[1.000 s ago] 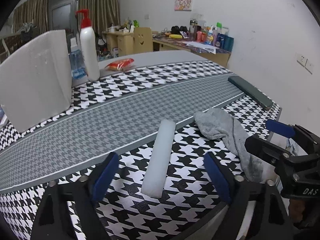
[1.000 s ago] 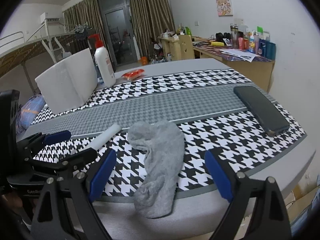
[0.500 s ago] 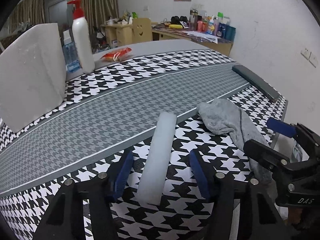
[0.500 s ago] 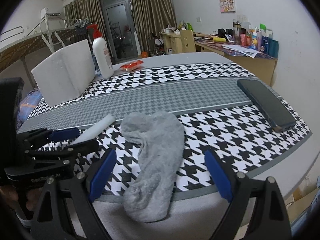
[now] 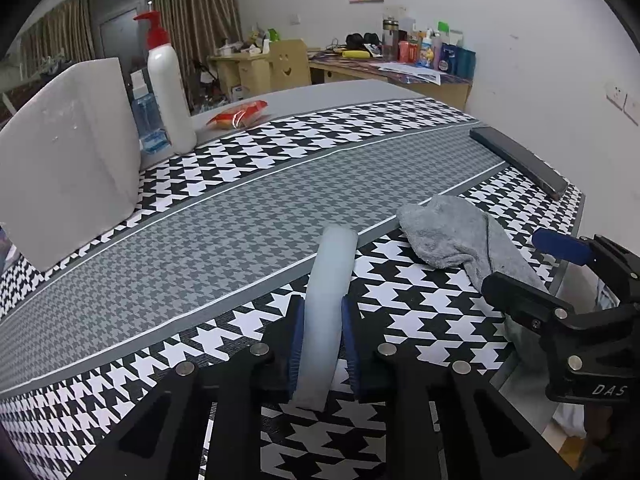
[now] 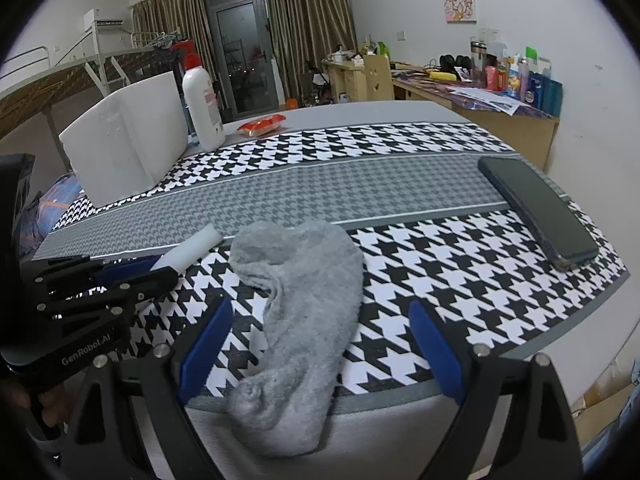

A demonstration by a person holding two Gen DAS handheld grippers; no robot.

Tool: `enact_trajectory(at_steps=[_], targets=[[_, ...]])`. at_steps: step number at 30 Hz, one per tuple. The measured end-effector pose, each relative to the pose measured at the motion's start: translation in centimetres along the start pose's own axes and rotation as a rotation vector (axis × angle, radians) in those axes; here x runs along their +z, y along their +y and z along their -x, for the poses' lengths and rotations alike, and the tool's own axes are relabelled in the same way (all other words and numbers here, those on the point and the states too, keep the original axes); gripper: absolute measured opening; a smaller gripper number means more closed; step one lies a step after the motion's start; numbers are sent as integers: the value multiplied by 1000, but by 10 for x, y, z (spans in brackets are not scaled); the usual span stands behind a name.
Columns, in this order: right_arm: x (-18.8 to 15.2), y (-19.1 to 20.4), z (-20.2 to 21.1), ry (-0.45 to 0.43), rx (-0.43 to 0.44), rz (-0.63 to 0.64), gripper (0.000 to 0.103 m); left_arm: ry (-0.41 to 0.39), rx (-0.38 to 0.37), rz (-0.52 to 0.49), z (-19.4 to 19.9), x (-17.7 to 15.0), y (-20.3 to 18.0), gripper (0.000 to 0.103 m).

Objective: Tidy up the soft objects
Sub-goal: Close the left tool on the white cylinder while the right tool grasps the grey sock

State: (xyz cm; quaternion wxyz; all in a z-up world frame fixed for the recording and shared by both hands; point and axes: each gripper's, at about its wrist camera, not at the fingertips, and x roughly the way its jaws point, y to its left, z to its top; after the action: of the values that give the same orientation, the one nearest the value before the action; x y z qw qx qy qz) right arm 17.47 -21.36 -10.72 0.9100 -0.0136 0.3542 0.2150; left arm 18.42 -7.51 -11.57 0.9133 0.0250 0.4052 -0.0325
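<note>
A white foam stick [image 5: 328, 300] lies on the houndstooth tablecloth [image 5: 240, 208] near the front edge. My left gripper [image 5: 322, 320] is shut on the stick's near half, its blue pads pressing both sides. The stick's far end shows in the right wrist view [image 6: 196, 248]. A grey sock [image 6: 296, 320] lies to the right of the stick, its toe hanging over the table's front edge; it also shows in the left wrist view [image 5: 456, 236]. My right gripper [image 6: 320, 340] is open, its blue fingers on either side of the sock's lower half.
A large white foam block [image 5: 68, 152] stands at the back left, with a white pump bottle [image 5: 168, 96] and a red packet [image 5: 238, 114] behind it. A dark phone [image 6: 536, 208] lies at the right edge of the table. A cluttered desk [image 6: 480, 96] stands by the far wall.
My left gripper moved forward around the foam stick and closed on it. My right gripper moved in closer over the sock and stayed open.
</note>
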Motion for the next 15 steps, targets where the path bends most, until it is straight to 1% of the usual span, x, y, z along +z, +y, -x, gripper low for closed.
enact_trajectory(at_steps=[3, 6, 10, 11, 15], targets=[[0, -1, -4, 10, -3, 7, 92, -8, -5, 13, 3, 0, 3, 18], [1, -2, -8, 24, -5, 9, 84, -4, -12, 39, 5, 0, 7, 18], [3, 2, -9, 28, -5, 37, 73, -5, -4, 55, 7, 0, 9, 18], [4, 4, -9, 28, -6, 46, 71, -6, -2, 63, 8, 0, 11, 18], [5, 8, -12, 32, -13, 72, 58, -13, 9, 82, 13, -1, 16, 18]])
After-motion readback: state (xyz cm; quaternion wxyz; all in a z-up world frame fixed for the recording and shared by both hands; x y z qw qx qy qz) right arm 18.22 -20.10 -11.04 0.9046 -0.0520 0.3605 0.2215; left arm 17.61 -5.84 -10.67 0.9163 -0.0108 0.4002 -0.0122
